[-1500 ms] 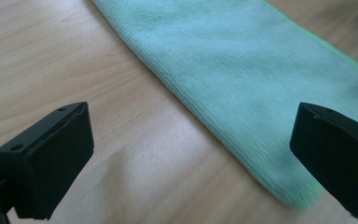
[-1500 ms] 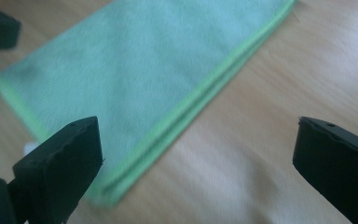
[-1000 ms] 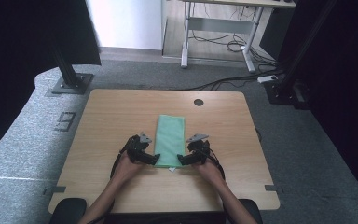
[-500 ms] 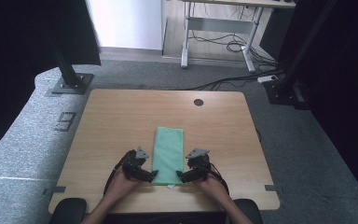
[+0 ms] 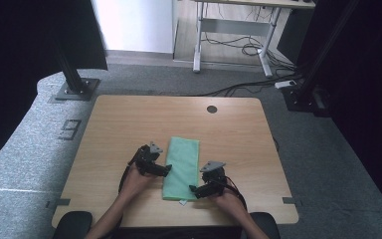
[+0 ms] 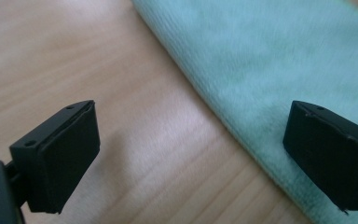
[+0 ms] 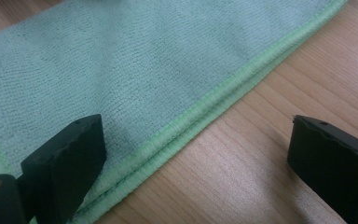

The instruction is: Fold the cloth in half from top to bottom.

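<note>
Both tongs are down at the folded green microfibre cloth (image 5: 181, 168), which lies lengthwise near the front edge of the counter (image 5: 119, 124), about midway between its side edges. The left tongs (image 5: 165, 170) sit at the cloth's left long edge, jaws spread wide, one over bare wood and one over the green pile. The right tongs (image 5: 195, 189) are at the right long edge near the front corner, also spread, straddling the stitched double hem.

This looks like the approach to another fold: each side lined up, nothing pinched yet. Next, each pair would need to drop lower and close on every layer of its edge.

Hard to make out: the small white tag (image 5: 183, 202) at the front edge, and how many layers the fold holds. The left gripper view is soft with blur.
</note>
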